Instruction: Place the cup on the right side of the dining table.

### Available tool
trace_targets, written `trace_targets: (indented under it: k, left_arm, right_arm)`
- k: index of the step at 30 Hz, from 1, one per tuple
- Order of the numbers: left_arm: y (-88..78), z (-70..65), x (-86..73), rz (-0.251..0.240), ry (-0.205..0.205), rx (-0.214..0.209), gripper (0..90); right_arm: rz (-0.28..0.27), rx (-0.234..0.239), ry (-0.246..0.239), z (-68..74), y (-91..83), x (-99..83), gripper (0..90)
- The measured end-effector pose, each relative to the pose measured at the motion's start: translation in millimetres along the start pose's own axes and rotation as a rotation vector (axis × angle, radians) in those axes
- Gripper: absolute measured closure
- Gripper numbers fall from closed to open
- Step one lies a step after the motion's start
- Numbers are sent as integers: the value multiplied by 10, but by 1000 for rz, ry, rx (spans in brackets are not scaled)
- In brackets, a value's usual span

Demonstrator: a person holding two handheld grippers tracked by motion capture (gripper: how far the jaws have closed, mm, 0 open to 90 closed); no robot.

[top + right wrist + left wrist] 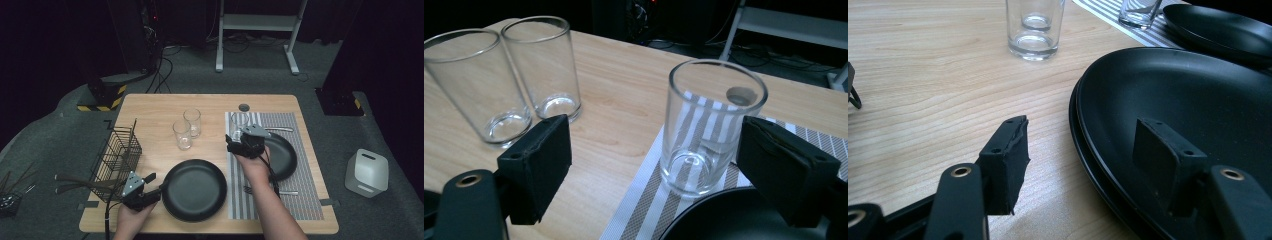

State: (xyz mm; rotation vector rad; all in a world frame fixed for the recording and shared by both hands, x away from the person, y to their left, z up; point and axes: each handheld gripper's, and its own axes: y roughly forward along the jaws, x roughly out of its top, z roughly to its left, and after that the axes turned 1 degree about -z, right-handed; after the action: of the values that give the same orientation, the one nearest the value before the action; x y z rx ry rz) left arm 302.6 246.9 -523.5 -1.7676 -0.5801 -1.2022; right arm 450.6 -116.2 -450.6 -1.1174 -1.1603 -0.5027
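Jaws wide on both sides. Left gripper point(1080, 150) astride the near rim of the big plate point(1198, 95), one jaw over bare table point(923, 75), the other over the plate's inside, nothing clamped. Right gripper point(654, 165) low over the placemat point(644, 200), open just short of the glass point(711, 125) standing upright on the mat's corner, beside the second plate point(282, 155). Two more glasses point(499, 75) well to its left.

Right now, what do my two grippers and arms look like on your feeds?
Both are black two-jaw tools. The left gripper carries a grey three-cornered plate with dark holes, and a black cable trails off it. The right gripper has the same grey plate and a black cable along the forearm. Jaw pads are blocky black with screw holes; brass rivets mark the links. Forearms are bare, no sleeves.
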Motion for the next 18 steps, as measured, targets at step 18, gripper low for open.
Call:
trace_targets:
  k: [18]
  left_arm:
    - [0,-7,-2,-1,8,5,394]
  right_arm:
    - [-1,75,-38,361,-329,-432,142]
